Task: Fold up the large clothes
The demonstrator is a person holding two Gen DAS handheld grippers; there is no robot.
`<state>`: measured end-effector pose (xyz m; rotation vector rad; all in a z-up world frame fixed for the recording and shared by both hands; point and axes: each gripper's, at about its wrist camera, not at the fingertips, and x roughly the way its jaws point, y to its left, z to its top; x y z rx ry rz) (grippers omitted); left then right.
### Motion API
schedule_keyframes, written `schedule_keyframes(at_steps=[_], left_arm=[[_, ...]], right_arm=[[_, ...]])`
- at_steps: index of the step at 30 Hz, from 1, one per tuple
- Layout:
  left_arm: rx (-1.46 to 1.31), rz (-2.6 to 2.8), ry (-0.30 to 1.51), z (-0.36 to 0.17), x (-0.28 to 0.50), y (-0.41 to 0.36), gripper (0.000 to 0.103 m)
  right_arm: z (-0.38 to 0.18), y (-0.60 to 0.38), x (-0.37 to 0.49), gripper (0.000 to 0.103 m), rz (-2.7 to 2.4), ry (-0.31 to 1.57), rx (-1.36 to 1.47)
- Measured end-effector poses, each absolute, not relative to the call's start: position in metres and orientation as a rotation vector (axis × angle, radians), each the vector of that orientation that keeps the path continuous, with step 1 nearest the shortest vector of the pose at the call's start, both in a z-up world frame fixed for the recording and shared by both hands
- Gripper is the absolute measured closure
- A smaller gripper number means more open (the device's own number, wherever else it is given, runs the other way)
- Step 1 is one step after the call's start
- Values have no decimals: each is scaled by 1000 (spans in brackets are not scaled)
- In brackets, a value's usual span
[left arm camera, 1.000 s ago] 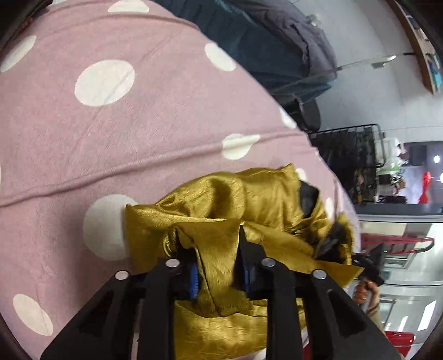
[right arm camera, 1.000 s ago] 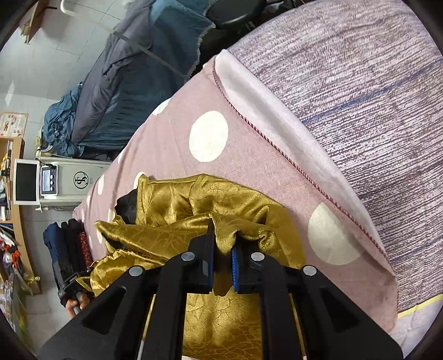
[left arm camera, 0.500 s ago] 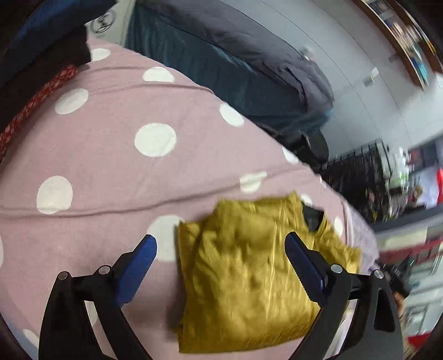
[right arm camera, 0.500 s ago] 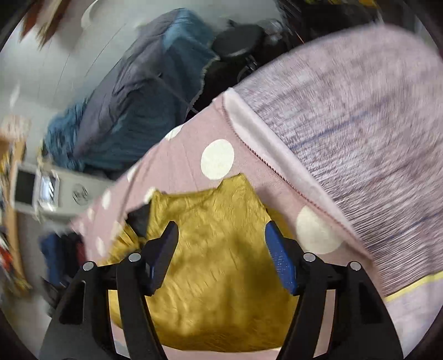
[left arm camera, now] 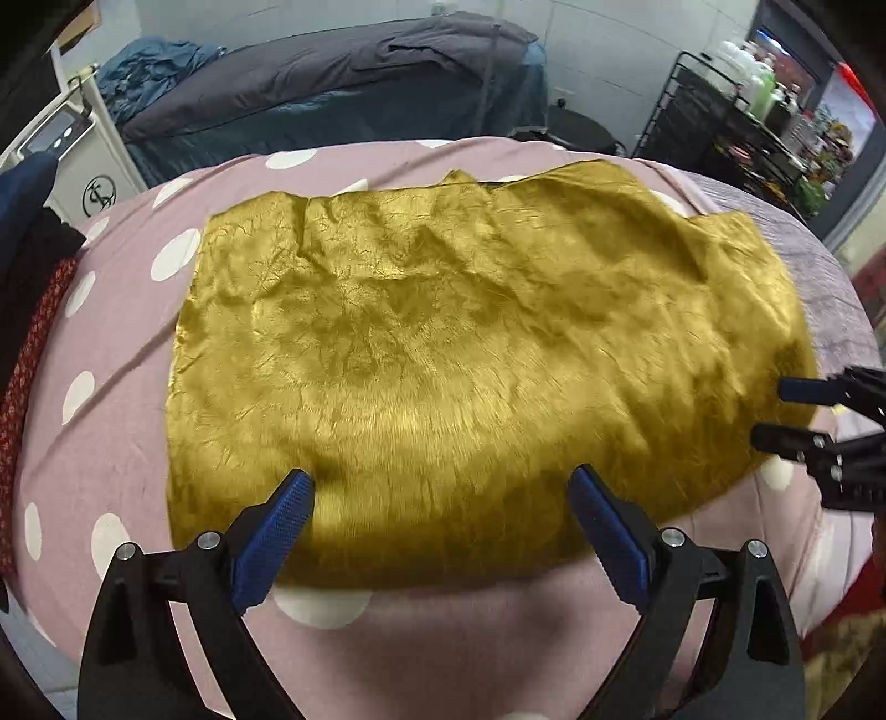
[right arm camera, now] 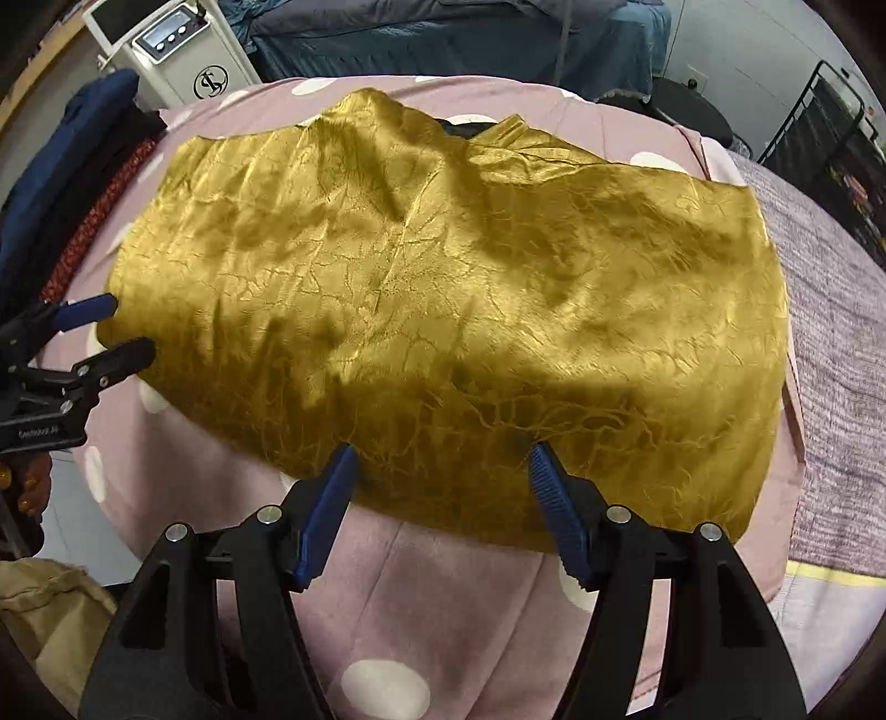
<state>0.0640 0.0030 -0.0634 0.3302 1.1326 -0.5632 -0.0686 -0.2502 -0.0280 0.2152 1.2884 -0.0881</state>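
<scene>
A gold crinkled garment lies flat as a wide folded rectangle on the pink polka-dot sheet. A dark bit of lining peeks out at its far edge. My left gripper hovers open over the garment's near edge, its blue pads wide apart and holding nothing. In the right wrist view the garment fills the middle, and my right gripper stands open above its near edge, empty. Each gripper shows in the other's view: the right gripper by the garment's right end, the left gripper by its left end.
A stack of dark blue and red-patterned clothes lies along the left side of the sheet. A grey striped blanket covers the right side. Behind stand a white machine, dark bedding and a black wire rack.
Both grippers were shut on bunched folds of the gold garment; they have let go, opened wide and drawn back to the near edge. The garment now lies spread flat.
</scene>
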Motion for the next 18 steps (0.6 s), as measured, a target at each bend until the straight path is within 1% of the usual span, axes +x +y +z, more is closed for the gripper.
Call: schedule_keyframes(at_steps=[6, 8, 10, 14, 18], left_arm=[[344, -464, 1146, -85, 129, -24, 7], [378, -437, 1184, -96, 151, -35, 5], [385, -422, 1227, -109, 169, -41, 5], [392, -413, 1281, -124, 186, -50, 5], [412, -404, 1265, -130, 190, -55, 5]], right_arm=[[-45, -286, -27, 38, -164, 1301, 267], [-55, -293, -9, 38, -181, 1322, 261], [-66, -300, 2, 38, -198, 1353, 285], [-82, -299, 12, 36, -227, 1386, 274], [-88, -291, 15, 32, -251, 1388, 217]])
